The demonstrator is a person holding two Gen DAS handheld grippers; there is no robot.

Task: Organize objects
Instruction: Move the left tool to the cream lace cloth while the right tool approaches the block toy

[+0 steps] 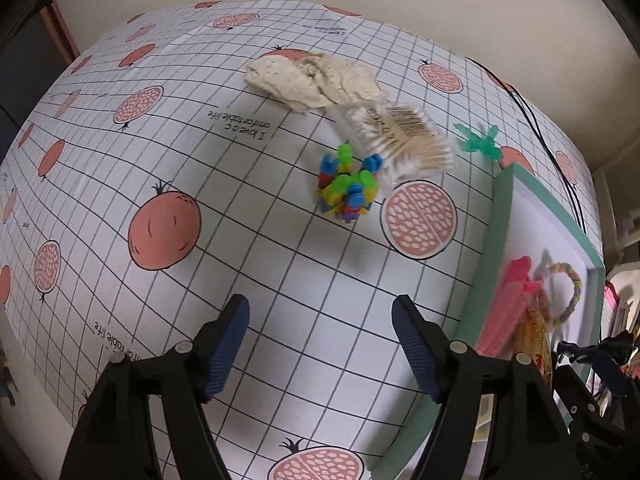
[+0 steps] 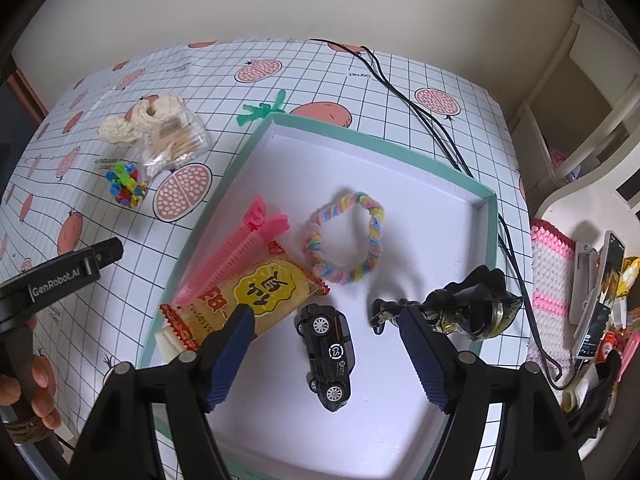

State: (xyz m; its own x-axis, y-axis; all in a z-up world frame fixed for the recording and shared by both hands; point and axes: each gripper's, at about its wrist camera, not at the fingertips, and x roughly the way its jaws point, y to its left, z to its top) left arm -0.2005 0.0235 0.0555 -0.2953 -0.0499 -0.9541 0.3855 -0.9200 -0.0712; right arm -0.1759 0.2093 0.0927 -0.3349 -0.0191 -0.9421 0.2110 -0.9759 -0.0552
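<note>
Blurred in the left wrist view: cotton swab pack (image 1: 400, 140), its label unreadable, and green clip (image 1: 478, 142). Partly covered by the snack packet (image 2: 256, 296): pink comb (image 2: 236, 256). Cut off at the frame's right edge: green-rimmed box (image 1: 480, 280).

Between the right gripper's (image 2: 326, 320) ribbed blue pads (image 2: 230, 354) lies a glossy black toy car (image 2: 329, 356), on the smooth matt white floor of a green-rimmed cardboard tray (image 2: 486, 216). Beyond the left-hand pad, a shiny foil snack packet (image 2: 248, 300) overlaps ridged pink plastic clips (image 2: 236, 252), with a fuzzy pastel twisted ring (image 2: 346, 236) farther ahead. Ahead of the left gripper (image 1: 320, 344), a slick printed tablecloth (image 1: 240, 240) carries bright plastic pieces (image 1: 348, 186), a clear crinkled bag of wooden cotton swabs (image 1: 400, 140) and rough beige puffs (image 1: 316, 80).
</note>
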